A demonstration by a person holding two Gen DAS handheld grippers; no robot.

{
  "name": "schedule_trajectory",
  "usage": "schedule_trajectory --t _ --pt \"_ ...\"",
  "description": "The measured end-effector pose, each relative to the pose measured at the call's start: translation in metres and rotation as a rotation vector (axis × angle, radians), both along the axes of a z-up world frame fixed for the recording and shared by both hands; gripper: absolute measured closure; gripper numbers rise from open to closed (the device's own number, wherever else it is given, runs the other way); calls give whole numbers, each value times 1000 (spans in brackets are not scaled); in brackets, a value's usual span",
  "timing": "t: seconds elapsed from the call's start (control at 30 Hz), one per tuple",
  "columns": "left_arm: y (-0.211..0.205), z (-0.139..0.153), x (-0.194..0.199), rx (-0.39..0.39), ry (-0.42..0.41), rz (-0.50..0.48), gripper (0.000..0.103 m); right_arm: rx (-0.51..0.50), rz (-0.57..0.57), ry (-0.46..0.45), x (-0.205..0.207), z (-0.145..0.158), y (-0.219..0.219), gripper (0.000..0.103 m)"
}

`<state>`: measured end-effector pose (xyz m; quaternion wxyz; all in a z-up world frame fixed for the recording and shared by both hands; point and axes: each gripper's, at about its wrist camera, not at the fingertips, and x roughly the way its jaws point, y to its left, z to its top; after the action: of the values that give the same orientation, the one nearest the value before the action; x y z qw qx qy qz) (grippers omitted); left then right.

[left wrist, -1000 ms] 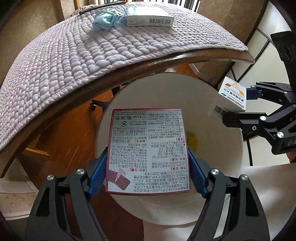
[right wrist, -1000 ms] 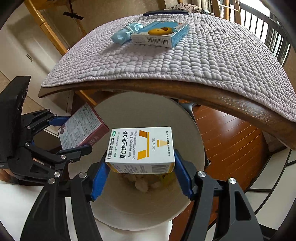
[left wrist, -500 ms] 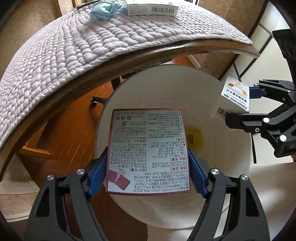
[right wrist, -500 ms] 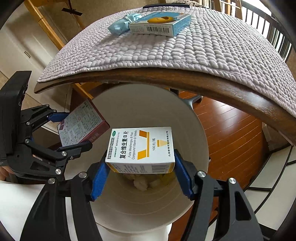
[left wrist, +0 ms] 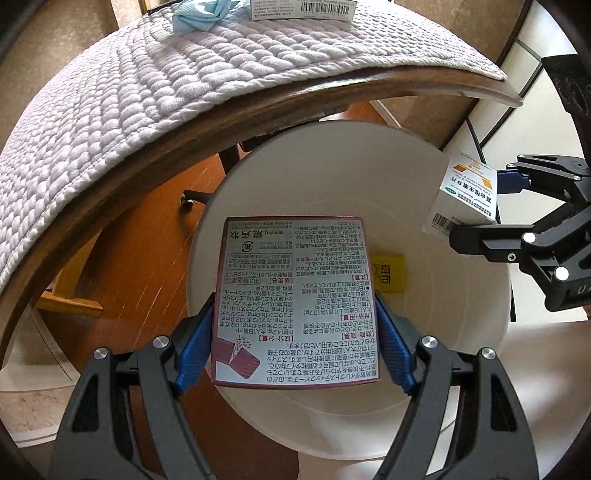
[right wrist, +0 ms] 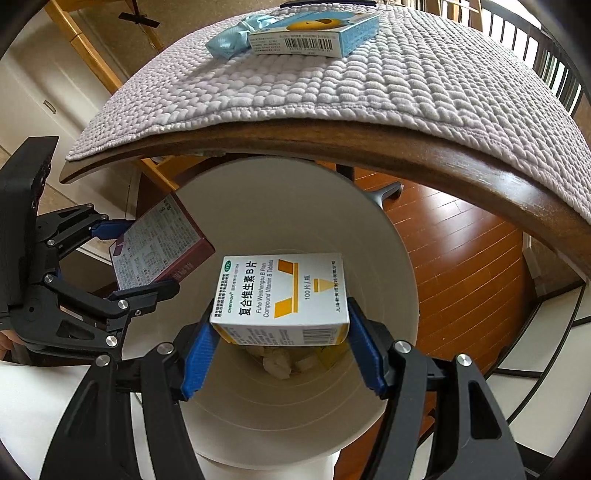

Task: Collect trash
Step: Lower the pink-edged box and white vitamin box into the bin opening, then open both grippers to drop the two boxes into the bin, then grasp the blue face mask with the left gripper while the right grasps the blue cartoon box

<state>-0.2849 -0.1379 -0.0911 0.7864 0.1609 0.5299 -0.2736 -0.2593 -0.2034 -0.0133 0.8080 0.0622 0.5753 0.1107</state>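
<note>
- The white bin (right wrist: 391,266) stands on the floor under the table edge (right wrist: 369,147); crumpled paper (right wrist: 275,363) and a yellow packet (left wrist: 388,273) lie at its bottom.
- The left gripper (left wrist: 293,325) pinches a maroon-edged box (left wrist: 295,299) printed with dense text, held over the bin's mouth.
- The right gripper (right wrist: 280,328) pinches a white and yellow tablet box (right wrist: 282,291) above the bin.
- A blue box (right wrist: 314,33) and a blue wrapper (right wrist: 225,42) lie on the grey mat (right wrist: 369,85).

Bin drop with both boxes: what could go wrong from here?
The maroon box in the left gripper is wide and sits near the white bin rim; it may catch there. The vitamin box in the right gripper hangs close beside it, so simultaneous releases could collide.
</note>
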Motion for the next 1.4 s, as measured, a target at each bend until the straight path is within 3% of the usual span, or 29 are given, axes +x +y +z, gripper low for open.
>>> schedule_trajectory --t 0.73,0.83,0.9,1.07,1.17,1.3,1.4 --pt "-36 -21 6 35 -23 -20 24 -9 -6 26 4 -12 6 38" --pt "-41 -22 9 28 -15 -23 23 -6 -17 29 5 -12 5 34" --pt "-44 -21 9 31 -25 -22 17 -4 -30 25 5 -13 2 23" --pt "-51 -16 10 27 -56 -20 13 -10 -33 -1 6 -4 -1 22" --pt "-48 -3 8 1 -69 -25 13 -28 -8 -58 4 10 -3 21" --pt "-36 36 1 -83 -134 -50 13 -99 18 -171 0 39 -4 6" --pt "-22 72 10 -151 -228 -10 2 -149 29 -271 4 63 -4 4"
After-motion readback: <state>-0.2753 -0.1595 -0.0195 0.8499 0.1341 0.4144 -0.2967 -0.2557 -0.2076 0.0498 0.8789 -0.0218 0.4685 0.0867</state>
